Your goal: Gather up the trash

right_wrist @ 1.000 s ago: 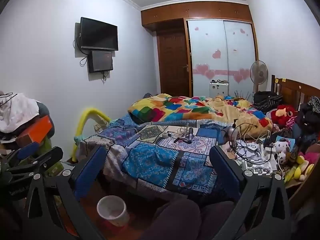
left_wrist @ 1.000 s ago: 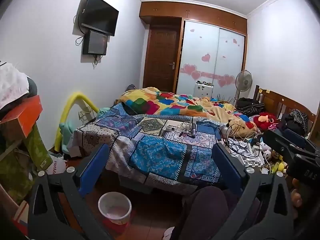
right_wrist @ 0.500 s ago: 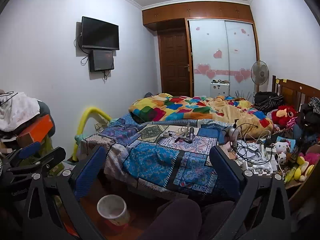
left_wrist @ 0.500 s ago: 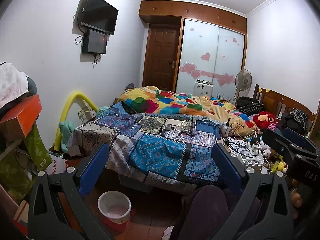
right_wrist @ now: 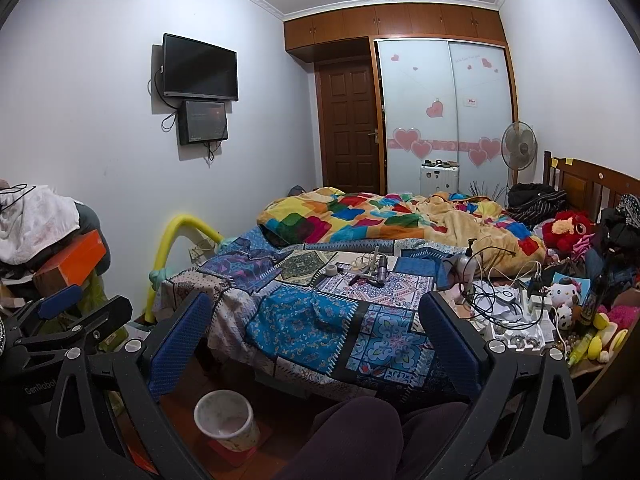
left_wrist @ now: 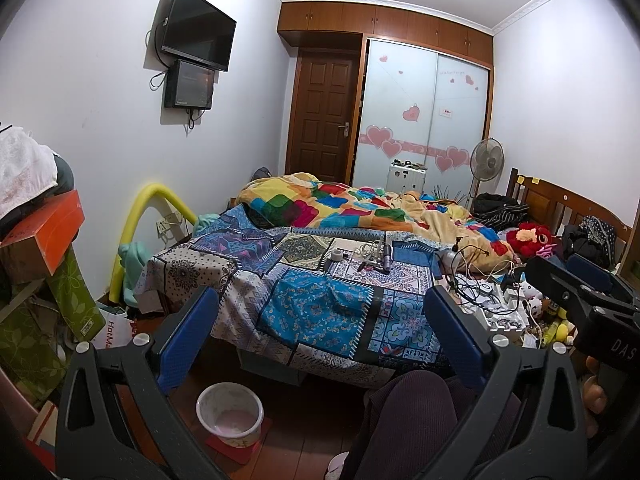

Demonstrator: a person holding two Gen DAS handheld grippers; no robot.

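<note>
A white waste bin [left_wrist: 229, 410] stands on the wooden floor below the foot of the bed; it also shows in the right wrist view [right_wrist: 224, 420]. My left gripper [left_wrist: 320, 316] is open and empty, held above the bin and facing the bed. My right gripper [right_wrist: 314, 322] is open and empty too, beside the left one. Small items lie on the patchwork bedspread [left_wrist: 320, 304]: a tape roll [left_wrist: 337, 256], a dark tool [left_wrist: 386, 260] and cables [left_wrist: 480, 292]. I cannot tell which of them are trash.
A heap of boxes and clothes [left_wrist: 36, 240] stands at the left. Toys and chargers [right_wrist: 560, 312] crowd the bed's right side. A person's knee [left_wrist: 408, 412] is in front, low. A colourful quilt [left_wrist: 352, 208], door and wardrobe lie beyond.
Both grippers have drifted slightly, with the view tilting a little; nothing was picked up or released.
</note>
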